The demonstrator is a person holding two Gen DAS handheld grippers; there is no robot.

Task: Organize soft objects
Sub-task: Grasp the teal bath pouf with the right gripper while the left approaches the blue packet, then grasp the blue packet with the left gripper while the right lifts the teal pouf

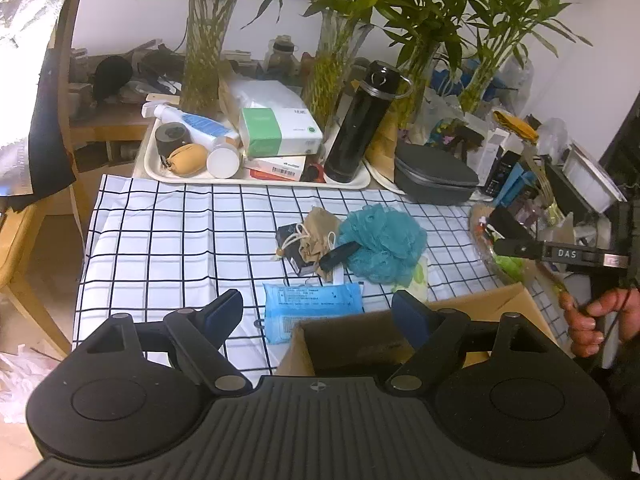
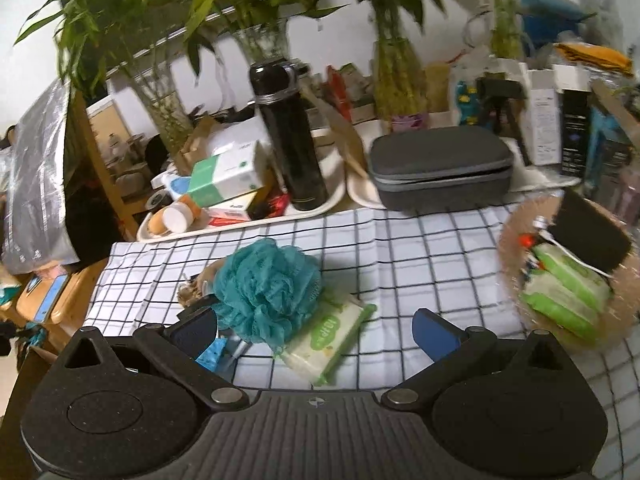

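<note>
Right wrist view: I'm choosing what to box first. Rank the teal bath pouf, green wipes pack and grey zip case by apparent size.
1. grey zip case, though farther away
2. teal bath pouf
3. green wipes pack, partly hidden under the pouf

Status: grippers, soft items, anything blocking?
Left gripper and right gripper open, empty. Teal loofah on cloth, overlapping wipes pack. Box under left gripper. Nothing blocking.

Fluffy teal bath pouf (image 1: 382,246) sitting on the checked cloth, green-and-white wipes pack (image 2: 326,338) lying flat, tucked partly under it, crumpled tan drawstring bag (image 1: 318,236) touching its other side, maybe cloth, blue wipes pack (image 1: 312,304) lying flat nearby
</note>
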